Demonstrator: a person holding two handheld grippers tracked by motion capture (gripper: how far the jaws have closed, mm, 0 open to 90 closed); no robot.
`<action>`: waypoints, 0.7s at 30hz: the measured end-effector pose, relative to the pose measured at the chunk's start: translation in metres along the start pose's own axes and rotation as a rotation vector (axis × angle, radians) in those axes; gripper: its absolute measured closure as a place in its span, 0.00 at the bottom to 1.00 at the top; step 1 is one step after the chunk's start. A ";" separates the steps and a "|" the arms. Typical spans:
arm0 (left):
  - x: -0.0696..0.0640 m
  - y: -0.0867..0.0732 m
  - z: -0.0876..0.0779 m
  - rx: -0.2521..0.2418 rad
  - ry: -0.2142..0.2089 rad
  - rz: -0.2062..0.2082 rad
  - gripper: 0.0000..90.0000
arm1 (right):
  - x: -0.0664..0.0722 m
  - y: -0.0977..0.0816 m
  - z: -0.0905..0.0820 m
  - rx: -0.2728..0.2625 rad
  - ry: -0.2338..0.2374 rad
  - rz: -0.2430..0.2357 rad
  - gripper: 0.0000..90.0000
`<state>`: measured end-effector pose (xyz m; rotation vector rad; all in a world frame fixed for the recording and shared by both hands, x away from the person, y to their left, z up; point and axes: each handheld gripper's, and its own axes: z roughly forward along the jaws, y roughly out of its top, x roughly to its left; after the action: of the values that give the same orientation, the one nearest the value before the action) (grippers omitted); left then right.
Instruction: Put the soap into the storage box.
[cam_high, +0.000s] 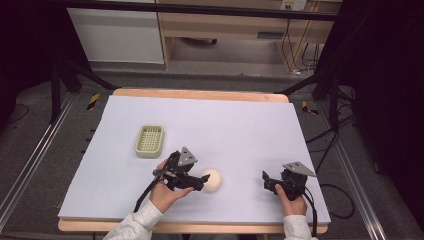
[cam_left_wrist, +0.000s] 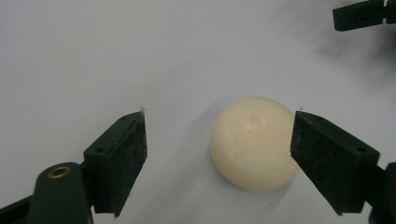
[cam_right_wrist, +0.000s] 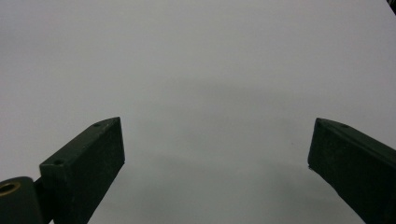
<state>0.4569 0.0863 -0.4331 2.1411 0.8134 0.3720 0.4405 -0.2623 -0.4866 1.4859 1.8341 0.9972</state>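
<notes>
A pale lilac table (cam_high: 240, 125) carries three items of interest: a green slatted soap dish (cam_high: 149, 140) toward the far left, and, near the front edge, a round cream soap bar (cam_high: 212, 180) with the left gripper (cam_high: 199, 181) at it. The right gripper (cam_high: 267, 181) rests on the table well apart to the right, jaws spread wide over bare surface, holding nothing. In the left gripper view the jaws stand apart on either side of the soap bar (cam_left_wrist: 254, 142); one pad sits against or just beside its edge, the other is clearly off it, so nothing is pinched. The step in hand is judged to be the approach for a grasp, with the dish as the likely destination. The next move calls for centring the jaws about the bar and closing evenly, since a smooth domed puck could slip sideways from an off-centre squeeze. The bar lies flat, broad face up; being round, it shows no long axis or heading.
</notes>
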 end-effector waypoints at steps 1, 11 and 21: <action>0.000 0.000 0.000 0.000 0.000 0.000 0.20 | 0.000 0.000 0.000 0.000 0.000 0.000 0.05; -0.009 0.005 0.013 0.037 -0.019 0.012 0.18 | 0.000 0.000 0.000 0.002 0.004 0.003 0.05; -0.016 0.006 0.021 0.073 -0.032 0.028 0.15 | 0.000 0.000 0.000 0.003 0.004 0.003 0.05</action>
<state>0.4582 0.0609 -0.4416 2.2226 0.7906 0.3258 0.4406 -0.2625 -0.4865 1.4893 1.8371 0.9999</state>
